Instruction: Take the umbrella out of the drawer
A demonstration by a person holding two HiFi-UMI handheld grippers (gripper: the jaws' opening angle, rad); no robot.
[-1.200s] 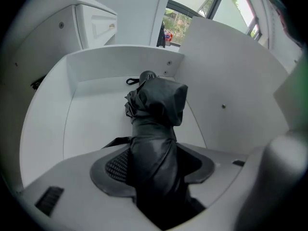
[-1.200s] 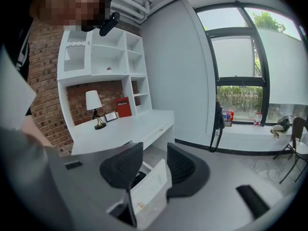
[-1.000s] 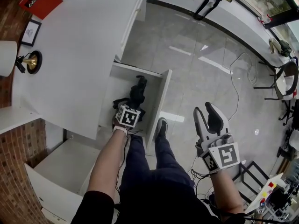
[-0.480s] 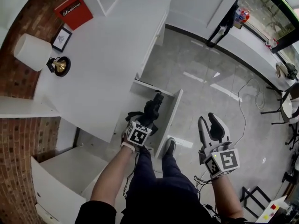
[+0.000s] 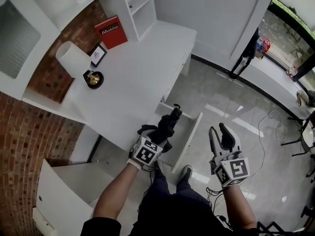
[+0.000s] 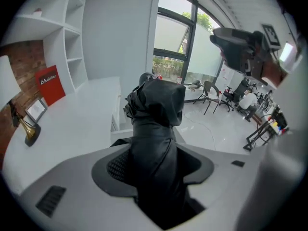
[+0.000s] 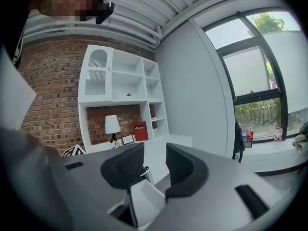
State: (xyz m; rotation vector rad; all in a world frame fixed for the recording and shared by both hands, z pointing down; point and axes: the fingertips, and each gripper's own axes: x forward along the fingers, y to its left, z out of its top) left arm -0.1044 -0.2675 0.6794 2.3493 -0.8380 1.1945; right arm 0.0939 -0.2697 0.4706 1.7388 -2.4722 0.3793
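Note:
The folded black umbrella (image 5: 166, 126) (image 6: 155, 119) is up above the open white drawer (image 5: 190, 137), its fabric bunched at the far end. My left gripper (image 5: 158, 134) (image 6: 154, 163) is shut on the umbrella's middle and points steeply down over the drawer's near end. To the right my right gripper (image 5: 218, 132) (image 7: 154, 154) hangs over the floor, open, with nothing between its pads. The inside of the drawer is partly hidden by the umbrella and my left gripper.
The drawer sticks out of a white desk (image 5: 142, 68) that carries a lamp (image 5: 74, 58), a red book (image 5: 110, 32) and a small picture frame (image 5: 98, 55). My shoe (image 5: 186, 173) stands beside the drawer front. A white cabinet door (image 5: 59, 191) hangs open at lower left. A cable (image 5: 275, 127) lies on the tiled floor.
My left gripper has risen with the umbrella, lifting it out of the drawer. My right gripper has risen a little too. The head view has tipped up toward the desk and shelves.

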